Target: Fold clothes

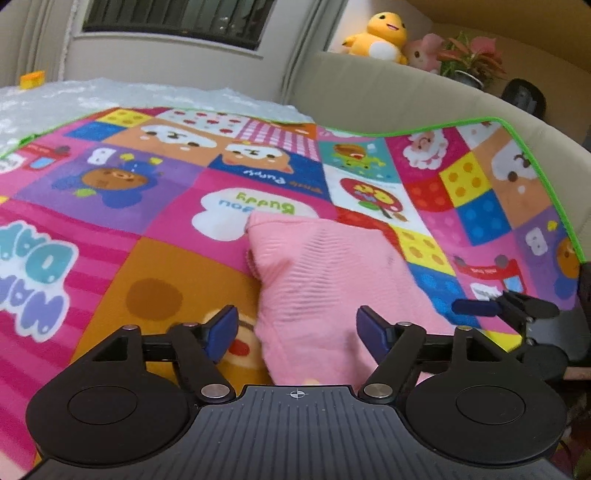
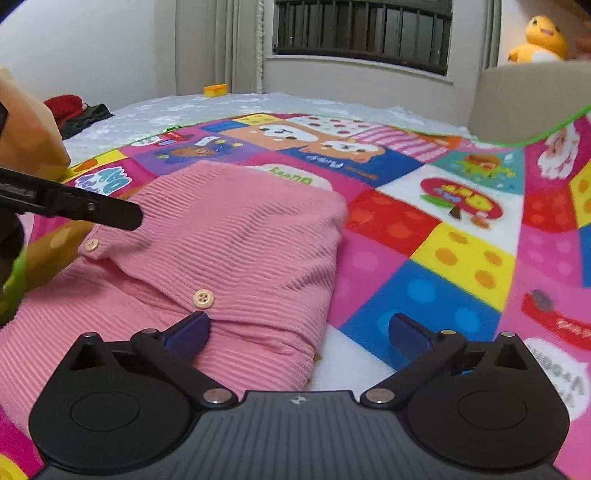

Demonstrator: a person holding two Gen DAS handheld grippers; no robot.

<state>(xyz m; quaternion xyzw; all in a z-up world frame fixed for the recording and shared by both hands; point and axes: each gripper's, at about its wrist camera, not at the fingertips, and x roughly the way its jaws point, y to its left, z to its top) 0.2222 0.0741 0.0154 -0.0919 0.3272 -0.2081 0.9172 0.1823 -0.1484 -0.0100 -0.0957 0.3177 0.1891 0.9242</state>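
A pink ribbed garment (image 1: 325, 280) with cream buttons (image 2: 203, 298) lies partly folded on a colourful cartoon play mat (image 1: 147, 229). My left gripper (image 1: 299, 332) is open, its blue pads straddling the near end of the cloth without pinching it. In the right wrist view the same pink garment (image 2: 236, 251) spreads across the left half. My right gripper (image 2: 299, 334) is open over its right edge, one pad on the cloth and the other above the mat (image 2: 461, 258). The left gripper's black finger (image 2: 92, 210) reaches in from the left, over the garment.
A beige headboard (image 1: 406, 96) carries a yellow plush duck (image 1: 380, 35), a pink plush and a potted plant. A white bedsheet (image 2: 258, 105) lies beyond the mat, with a small yellow block (image 2: 215, 89) and dark and red clothing (image 2: 79, 110) at far left. The right gripper (image 1: 476, 307) shows at right.
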